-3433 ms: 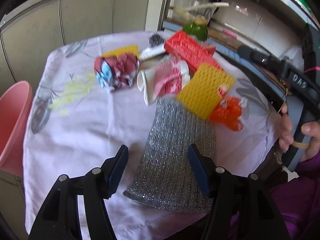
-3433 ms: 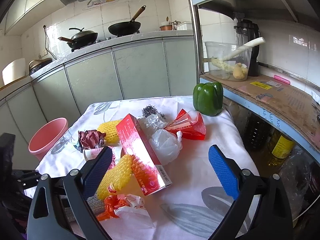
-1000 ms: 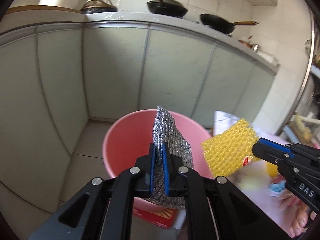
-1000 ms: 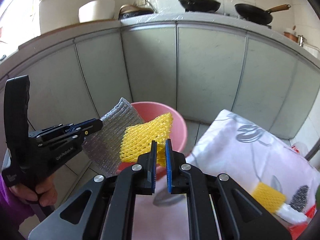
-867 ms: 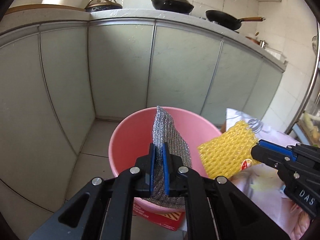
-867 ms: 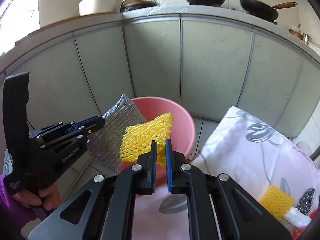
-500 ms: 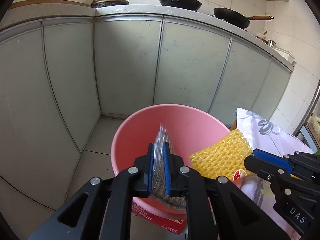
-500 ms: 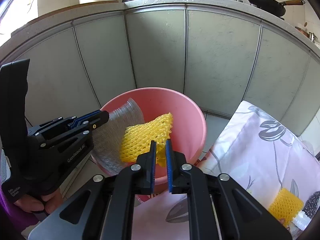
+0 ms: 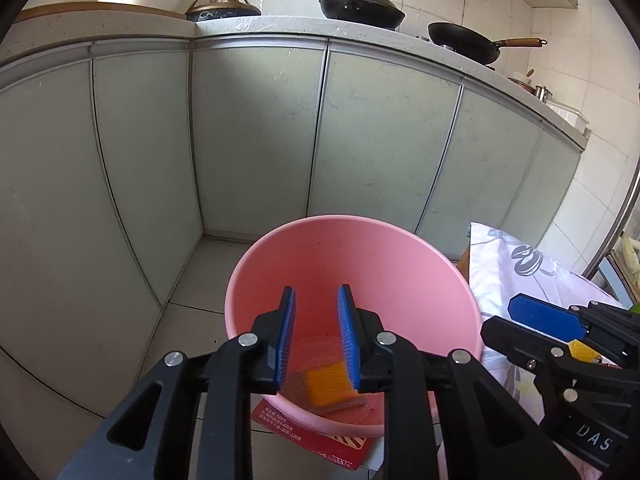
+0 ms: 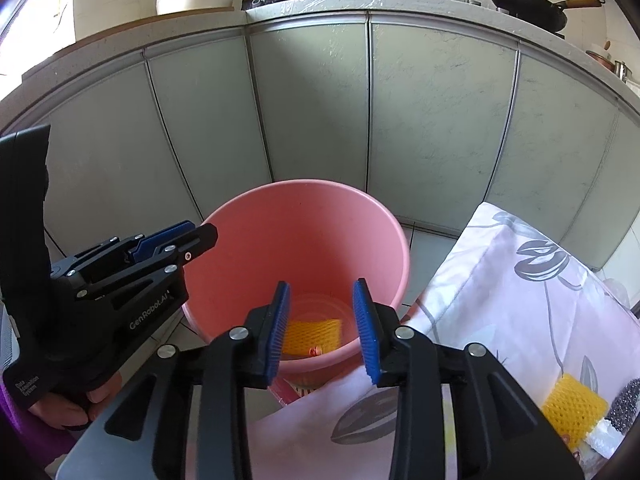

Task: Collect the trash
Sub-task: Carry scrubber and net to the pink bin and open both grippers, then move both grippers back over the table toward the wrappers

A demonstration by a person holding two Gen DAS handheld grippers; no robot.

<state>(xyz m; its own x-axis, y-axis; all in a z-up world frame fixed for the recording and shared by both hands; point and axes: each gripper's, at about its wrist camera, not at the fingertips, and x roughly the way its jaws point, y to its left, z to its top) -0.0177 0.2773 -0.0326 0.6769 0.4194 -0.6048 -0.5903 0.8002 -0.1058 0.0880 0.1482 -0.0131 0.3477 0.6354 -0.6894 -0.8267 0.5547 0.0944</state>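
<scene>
A pink bucket stands on the tiled floor beside the table. At its bottom lies the yellow foam net, with the silver mesh sleeve partly under it. My left gripper hovers over the bucket's near rim, its jaws opening with nothing between them. My right gripper also hangs above the bucket, jaws opening and empty. Each gripper shows in the other's view: the right gripper and the left gripper.
The table with a floral cloth sits to the right, holding another yellow foam net and a dark scrubber. A red box lies under the bucket. Grey cabinet doors close in behind. A hand holds the left gripper.
Both grippers opened. The silver mesh sleeve and the yellow foam net dropped from the jaws into the pink bucket.
</scene>
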